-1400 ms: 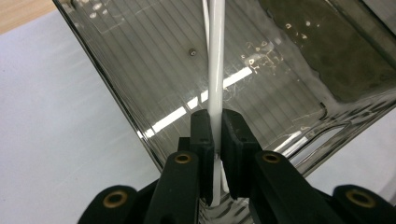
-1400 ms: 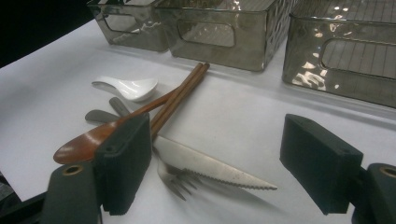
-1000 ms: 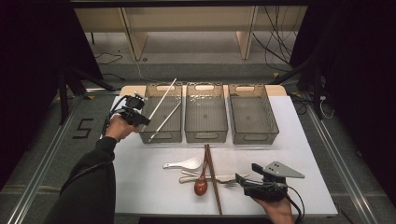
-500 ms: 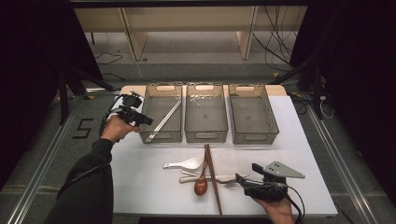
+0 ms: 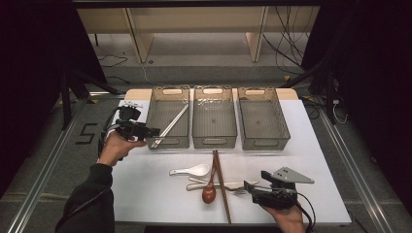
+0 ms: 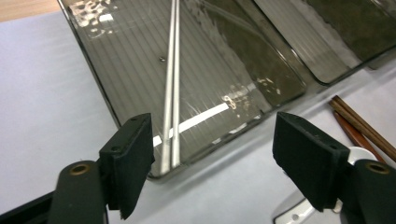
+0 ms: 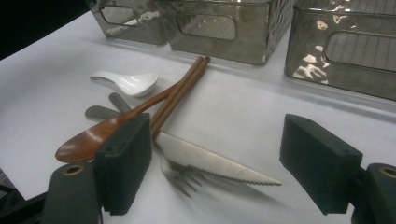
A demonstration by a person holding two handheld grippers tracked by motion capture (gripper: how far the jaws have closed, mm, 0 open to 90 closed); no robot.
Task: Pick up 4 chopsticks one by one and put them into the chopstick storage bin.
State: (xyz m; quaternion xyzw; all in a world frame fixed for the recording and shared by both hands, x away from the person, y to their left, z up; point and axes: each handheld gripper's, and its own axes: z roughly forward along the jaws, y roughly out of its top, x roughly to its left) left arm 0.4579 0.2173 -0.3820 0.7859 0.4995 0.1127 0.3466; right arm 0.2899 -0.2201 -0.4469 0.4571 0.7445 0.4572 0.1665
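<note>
So the left gripper (image 5: 154,131) had just opened wide, dropping the silver metal chopsticks (image 5: 170,127) into the smoky-grey plastic bin (image 5: 168,91) at ten o'clock. One sorted; right gripper (image 5: 248,187) gaped empty over the cutlery.

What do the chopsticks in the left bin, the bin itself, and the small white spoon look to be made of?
Chopsticks in the left bin: likely polished metal, silvery with bright glints. Left bin: probably smoky clear plastic, since the ribbed floor shows through and the walls glare. White spoon: glazed ceramic or melamine, glossy and opaque; the look alone cannot decide which.
</note>
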